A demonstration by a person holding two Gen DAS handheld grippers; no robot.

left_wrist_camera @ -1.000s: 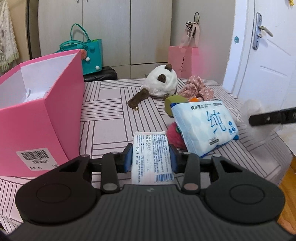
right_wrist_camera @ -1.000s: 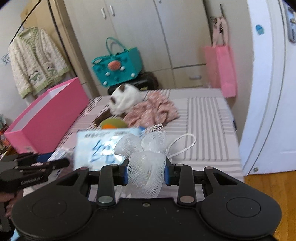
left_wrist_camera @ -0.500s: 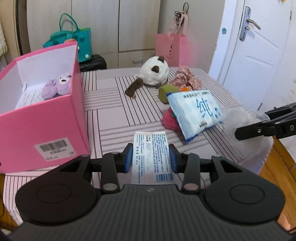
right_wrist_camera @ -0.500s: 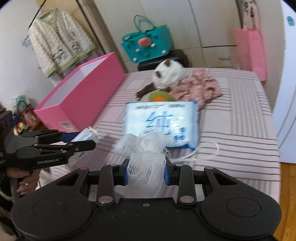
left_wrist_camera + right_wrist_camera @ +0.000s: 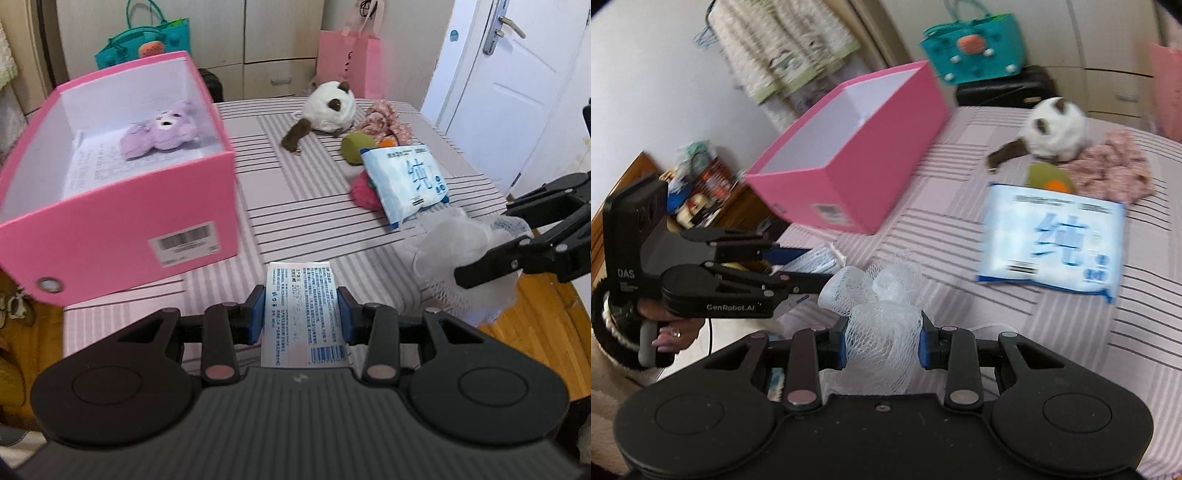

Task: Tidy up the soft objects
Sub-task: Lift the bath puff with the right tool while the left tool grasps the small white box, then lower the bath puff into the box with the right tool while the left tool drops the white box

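My left gripper (image 5: 302, 314) is shut on a small white tissue pack (image 5: 303, 306) with printed text, held above the table's near edge. My right gripper (image 5: 884, 343) is shut on a white mesh bath pouf (image 5: 882, 325); the pouf also shows at the right of the left wrist view (image 5: 461, 254). The open pink box (image 5: 122, 206) stands at the left with a purple plush (image 5: 159, 129) inside; it also shows in the right wrist view (image 5: 857, 147). On the striped table (image 5: 314, 206) lie a blue wet-wipes pack (image 5: 406, 181), a white-and-brown plush (image 5: 325, 110), a red fuzzy item (image 5: 364, 190), a green toy (image 5: 356, 146) and pink floral fabric (image 5: 388, 122).
A teal bag (image 5: 144, 40) and a pink gift bag (image 5: 351, 55) stand behind the table by cupboards. A white door (image 5: 517, 92) is at the right. Wooden floor (image 5: 535, 332) lies beyond the table's near right corner. A cardigan (image 5: 783, 48) hangs at the left.
Both grippers have drawn back and up from the table, keeping their loads. The left view now looks down into the pink box; the right gripper has swung left toward the box.
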